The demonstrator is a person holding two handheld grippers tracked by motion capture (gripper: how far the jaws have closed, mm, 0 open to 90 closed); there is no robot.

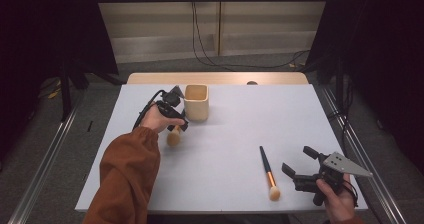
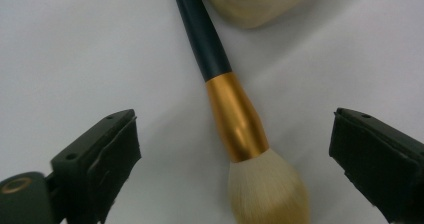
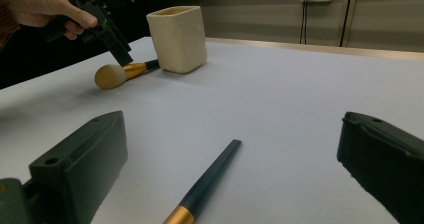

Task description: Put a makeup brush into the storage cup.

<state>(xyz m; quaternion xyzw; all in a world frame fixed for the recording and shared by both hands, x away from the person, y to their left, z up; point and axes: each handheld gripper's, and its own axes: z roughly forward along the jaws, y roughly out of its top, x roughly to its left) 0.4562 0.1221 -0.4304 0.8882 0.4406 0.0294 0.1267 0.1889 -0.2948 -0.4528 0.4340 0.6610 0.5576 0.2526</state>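
- Left of centre in the high view, the left gripper [image 1: 176,118] hangs over a thick makeup brush [image 1: 174,135] that lies on the white table [image 1: 240,114]. In the left gripper view its jaws stand wide apart, one on each side of the brush's gold ferrule [image 2: 237,119], with a clear gap to both, so they hold nothing.
- Just right of that gripper, toward the upper middle of the high view, stands a cream square cup [image 1: 196,102]. What can be seen of its inside looks empty. The thick brush's dark handle runs up to the cup's base; whether they touch cannot be told.
- Lower right of centre, a slim makeup brush [image 1: 268,171] lies flat, bristles toward the bottom edge, well apart from the cup.
- At the lower right, the right gripper [image 1: 299,164] sits just beside the slim brush, jaws spread wide and empty, clear of the brush.
- No readable writing or brand shows on any item.
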